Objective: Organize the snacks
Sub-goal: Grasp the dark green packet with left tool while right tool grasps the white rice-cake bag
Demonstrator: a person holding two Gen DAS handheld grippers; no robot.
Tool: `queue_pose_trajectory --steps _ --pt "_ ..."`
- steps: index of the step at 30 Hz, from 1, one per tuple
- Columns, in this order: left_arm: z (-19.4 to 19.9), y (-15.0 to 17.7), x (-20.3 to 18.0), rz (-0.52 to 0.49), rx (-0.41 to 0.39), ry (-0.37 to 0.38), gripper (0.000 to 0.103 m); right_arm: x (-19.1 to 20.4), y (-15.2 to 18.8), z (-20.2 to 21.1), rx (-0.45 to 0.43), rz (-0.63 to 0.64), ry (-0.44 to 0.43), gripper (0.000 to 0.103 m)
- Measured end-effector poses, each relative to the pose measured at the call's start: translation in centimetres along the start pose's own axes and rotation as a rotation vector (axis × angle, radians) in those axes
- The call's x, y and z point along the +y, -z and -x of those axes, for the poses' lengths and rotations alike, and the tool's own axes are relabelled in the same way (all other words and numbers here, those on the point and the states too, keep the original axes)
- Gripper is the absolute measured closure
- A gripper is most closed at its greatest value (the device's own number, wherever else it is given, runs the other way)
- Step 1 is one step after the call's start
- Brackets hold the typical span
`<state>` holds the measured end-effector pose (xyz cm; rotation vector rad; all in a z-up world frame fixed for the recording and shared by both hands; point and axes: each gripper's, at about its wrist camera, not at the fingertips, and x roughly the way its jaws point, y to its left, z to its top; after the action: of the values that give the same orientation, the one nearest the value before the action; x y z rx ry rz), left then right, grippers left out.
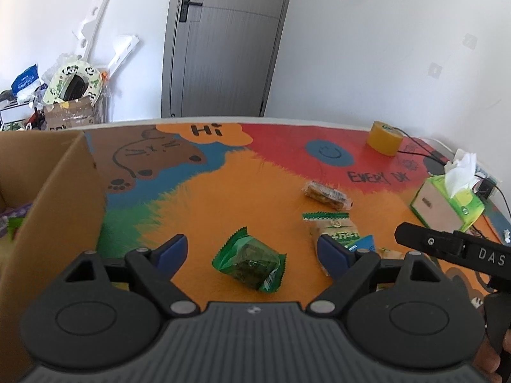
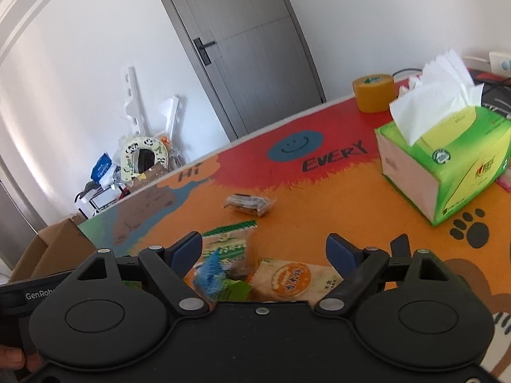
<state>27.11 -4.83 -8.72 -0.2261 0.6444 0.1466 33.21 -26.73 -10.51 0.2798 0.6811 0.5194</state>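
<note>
Both tongs stand open and empty. Left tongs (image 1: 252, 252) hover over a green snack (image 1: 250, 263) on the bench (image 1: 255, 185), beside a cardboard box (image 1: 60, 191). Right tongs (image 2: 263, 255) hang above an orange-label packet (image 2: 293, 277).

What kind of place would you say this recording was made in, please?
Probably a room in a home: a grey interior door, a table with a colourful cartoon mat, a tissue box, and household clutter against the wall.

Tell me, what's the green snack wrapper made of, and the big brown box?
The green snack wrapper looks like thin shiny plastic film: it glints, crinkles, has zigzag-cut ends, and a dark block shows through. The brown box looks like plain matte cardboard, with a flat, dull, stiff wall.
</note>
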Motion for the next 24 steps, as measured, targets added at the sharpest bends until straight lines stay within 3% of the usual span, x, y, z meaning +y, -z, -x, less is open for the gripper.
queue_pose_trajectory --steps 6,9,12,15,20,24 --pt "-1.9 0.3 -0.2 0.001 0.014 -0.018 0.016 -0.7 0.7 -0.5 0.038 0.003 0.005 0.024" --pt "-2.6 0.5 -0.1 0.004 0.027 -0.014 0.023 -0.8 1.1 -0.5 0.067 0.003 0.008 0.031" --pt "-3.0 0.9 0.1 0.005 0.049 -0.004 0.038 -0.5 1.7 -0.1 0.087 0.022 0.013 0.032" --pt "-3.0 1.2 0.2 0.004 0.050 -0.001 0.063 -0.1 2.4 0.2 0.099 0.049 0.015 0.039" --pt "-2.1 1.7 0.1 0.003 0.054 0.013 0.066 0.4 3.2 1.0 0.102 0.081 0.029 0.066" --pt "-0.8 2.5 0.0 -0.002 0.053 0.033 0.068 0.3 3.8 2.1 0.097 0.073 0.019 0.068"
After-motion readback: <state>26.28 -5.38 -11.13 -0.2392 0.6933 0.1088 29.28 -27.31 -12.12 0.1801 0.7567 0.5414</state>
